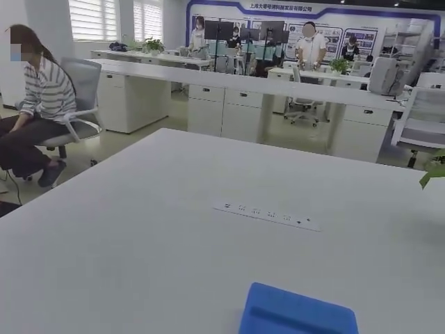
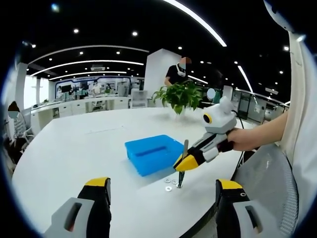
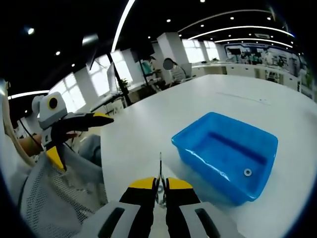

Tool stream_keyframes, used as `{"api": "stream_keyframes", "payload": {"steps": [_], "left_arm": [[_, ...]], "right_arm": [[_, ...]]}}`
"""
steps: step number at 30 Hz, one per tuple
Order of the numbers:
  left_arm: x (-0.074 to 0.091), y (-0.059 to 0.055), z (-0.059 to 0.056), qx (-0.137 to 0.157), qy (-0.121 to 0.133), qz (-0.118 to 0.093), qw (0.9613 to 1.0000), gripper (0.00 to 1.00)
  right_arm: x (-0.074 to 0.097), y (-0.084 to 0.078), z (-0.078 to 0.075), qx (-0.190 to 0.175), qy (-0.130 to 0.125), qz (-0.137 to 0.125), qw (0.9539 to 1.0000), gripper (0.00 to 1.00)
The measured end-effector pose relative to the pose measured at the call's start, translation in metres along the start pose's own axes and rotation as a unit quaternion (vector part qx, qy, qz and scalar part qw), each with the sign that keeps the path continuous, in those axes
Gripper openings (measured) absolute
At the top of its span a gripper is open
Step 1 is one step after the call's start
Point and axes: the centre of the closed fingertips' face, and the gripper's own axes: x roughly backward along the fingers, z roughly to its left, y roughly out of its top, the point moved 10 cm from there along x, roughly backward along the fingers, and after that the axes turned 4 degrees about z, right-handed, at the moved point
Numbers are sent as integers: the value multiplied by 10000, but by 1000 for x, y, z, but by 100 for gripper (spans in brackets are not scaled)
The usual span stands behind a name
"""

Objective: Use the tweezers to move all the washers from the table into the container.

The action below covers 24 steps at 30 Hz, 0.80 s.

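Nearest, in the left gripper view, the left gripper (image 2: 163, 184) has its two yellow-tipped jaws spread wide with nothing between them. It faces across the white table (image 2: 74, 148). Just beyond, the right gripper (image 2: 184, 162) comes in from the right, held in a hand (image 2: 246, 139). Its jaws are pressed together on the tweezers (image 2: 182, 168), which point steeply down with their tip at the tabletop. A few washers (image 2: 169, 188) lie loose on the table right beside that tip — whether the tweezers have one pinched is too small to tell. The washers sit on the near side of the blue container (image 2: 152, 154), close to it but apart from it.

In the right gripper view, that gripper's own jaws clamp the tweezers' stem. The container lies ahead to the right, with a single washer (image 3: 247, 172) on its floor. The left gripper shows at the left of that view, its jaws wide apart.

Farther on, in the head view, a power strip (image 1: 268, 214) is set in the table past the container. A potted plant (image 2: 181, 96) stands at the table's far side. Beyond are rows of white desks (image 1: 243, 94) — a person (image 1: 42, 97) sits on a chair (image 1: 82, 90) at the far left, and others stand at the back.
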Motion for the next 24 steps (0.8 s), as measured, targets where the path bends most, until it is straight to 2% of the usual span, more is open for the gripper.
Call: {"api": "stream_keyframes", "payload": {"steps": [7,10,12,14,15,18,22,24], "left_arm": [[-3,-1,-5,-182,16,-109,9998,93],[-4,-1,-6,-244,25,-130,9996,95],[-6,0,-7,-232,-15,-309,9993,97],[-4,3,-8,-257,47,-490,9985,98],[-3,4,-7,-148,24,-651,9978,99],[-2,6,-5,174,-47,-918,9956,99],[-1,6,-3,256,18,-998,9947,99],[-2,6,-4,164,66,-946,9954,98]], "right_arm": [[-1,0,7,505,-86,117,9986,4],[-2,-1,10,553,-84,115,9984,4],[-3,-2,11,611,-92,114,9980,4],[-3,-3,13,693,-98,118,9975,3],[-3,-4,14,742,-117,117,9971,3],[-2,-5,14,882,-162,146,9959,3],[-1,-6,14,1049,-235,183,9940,3],[-1,-7,12,909,-229,146,9955,3]]}}
